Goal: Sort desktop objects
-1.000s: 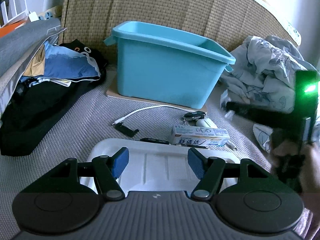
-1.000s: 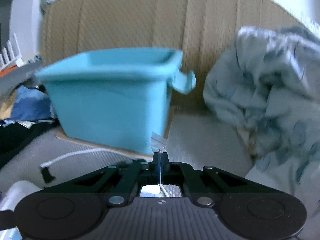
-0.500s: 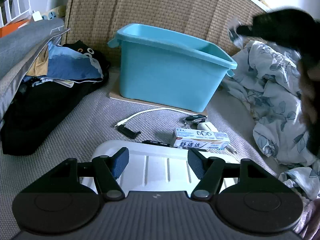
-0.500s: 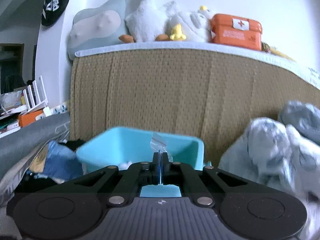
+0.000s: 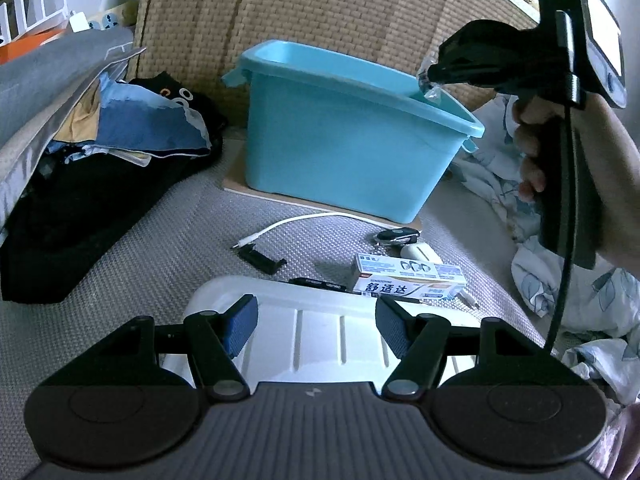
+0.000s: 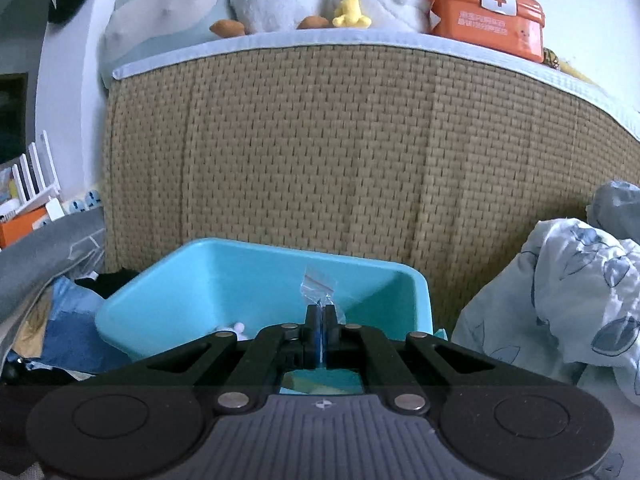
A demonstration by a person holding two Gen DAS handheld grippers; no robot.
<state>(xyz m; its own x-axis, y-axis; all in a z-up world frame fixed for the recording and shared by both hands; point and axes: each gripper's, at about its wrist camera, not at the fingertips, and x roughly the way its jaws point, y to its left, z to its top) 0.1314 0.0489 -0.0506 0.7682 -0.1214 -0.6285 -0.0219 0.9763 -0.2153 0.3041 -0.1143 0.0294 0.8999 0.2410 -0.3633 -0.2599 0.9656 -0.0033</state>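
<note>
1. Left wrist view: low over the grey mat (image 5: 168, 240), facing the woven backrest (image 5: 320, 12); white lid (image 5: 320, 320) close below.
2. Right wrist view: raised, close above the blue tub (image 6: 168, 304), facing the same backrest.
3. Shared: tub, backrest, patterned cloth (image 6: 560, 280).

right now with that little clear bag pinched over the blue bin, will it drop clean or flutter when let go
The clear bag looks thin and crumpled above the right gripper, so it is probably floppy and very light. It may flutter rather than fall straight. It hangs over the blue bin, so it will likely still land inside.
</note>
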